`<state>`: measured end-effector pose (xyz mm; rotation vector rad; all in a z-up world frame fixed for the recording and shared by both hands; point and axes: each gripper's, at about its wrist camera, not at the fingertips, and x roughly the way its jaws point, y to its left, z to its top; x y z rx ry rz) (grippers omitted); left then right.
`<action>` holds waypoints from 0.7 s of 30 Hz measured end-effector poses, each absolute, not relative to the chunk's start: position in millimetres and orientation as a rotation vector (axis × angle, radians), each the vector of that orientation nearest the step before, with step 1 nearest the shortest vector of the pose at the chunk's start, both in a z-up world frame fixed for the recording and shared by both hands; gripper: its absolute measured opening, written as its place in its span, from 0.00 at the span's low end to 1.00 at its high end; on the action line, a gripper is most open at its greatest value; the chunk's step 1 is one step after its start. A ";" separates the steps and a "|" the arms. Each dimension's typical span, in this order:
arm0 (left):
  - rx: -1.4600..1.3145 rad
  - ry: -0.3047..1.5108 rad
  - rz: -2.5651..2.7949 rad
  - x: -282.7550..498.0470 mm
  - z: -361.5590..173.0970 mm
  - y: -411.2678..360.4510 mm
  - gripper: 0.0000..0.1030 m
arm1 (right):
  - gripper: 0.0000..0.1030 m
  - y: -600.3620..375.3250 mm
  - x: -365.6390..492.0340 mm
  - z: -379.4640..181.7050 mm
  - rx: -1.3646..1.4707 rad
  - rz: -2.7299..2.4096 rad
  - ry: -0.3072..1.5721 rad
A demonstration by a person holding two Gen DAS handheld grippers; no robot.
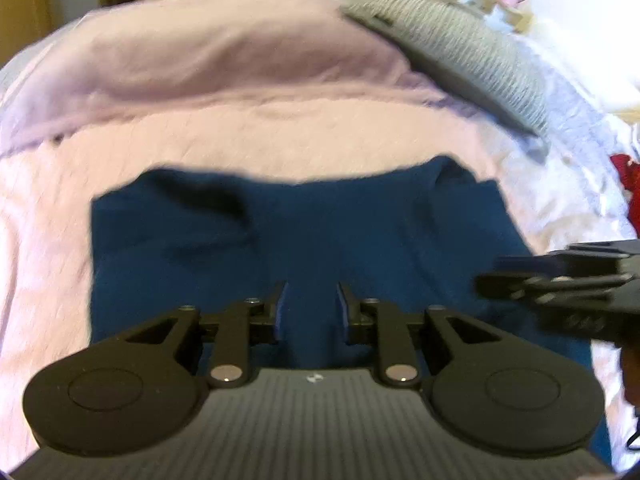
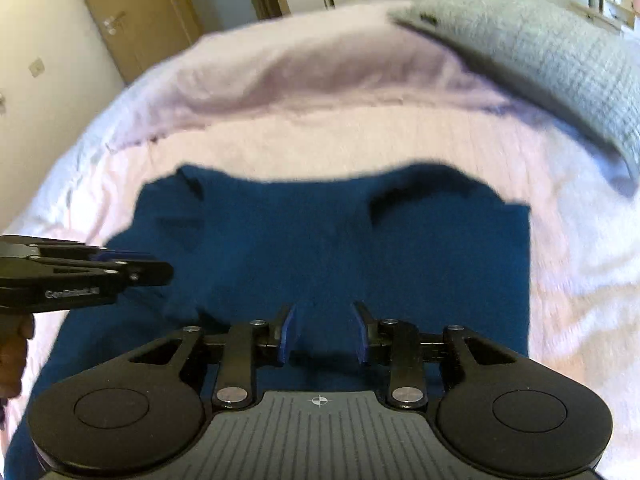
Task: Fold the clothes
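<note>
Blue cloth, a garment (image 1: pixel 304 232) with its sides seemingly turned in, lay flat on the pink bed (image 1: pixel 40 240), well short of the pillows at the head edge. Over its near part the left tongs (image 1: pixel 312 304) hung spread apart, gripping nothing. From the right wrist, the right tongs (image 2: pixel 325 328) likewise stood released above the near hem. Soft bedding could bunch under a pinch, dragging the garment crooked or catching the sheet too.

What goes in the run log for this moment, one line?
stage: mid-fold | navy garment: lying on pink bedspread, partly folded | left tongs: open, over garment | right tongs: open, over garment | nothing gripped
</note>
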<state>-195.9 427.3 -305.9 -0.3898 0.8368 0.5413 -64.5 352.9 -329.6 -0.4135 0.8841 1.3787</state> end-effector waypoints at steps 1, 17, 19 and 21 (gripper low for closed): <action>-0.382 0.835 0.515 -188.8 -308.5 425.8 0.20 | 0.32 357.6 -67.1 -331.2 -0.418 1.405 0.858; -0.041 0.988 0.500 -222.0 -356.9 361.9 0.23 | 0.32 288.4 -111.6 -374.8 -0.598 1.337 0.795; -0.098 0.987 0.515 -250.5 -355.6 353.9 0.23 | 0.32 272.3 -118.7 -374.0 -0.597 1.304 0.803; -0.154 0.985 0.530 -279.0 -354.4 345.9 0.23 | 0.32 256.1 -125.7 -373.1 -0.597 1.271 0.810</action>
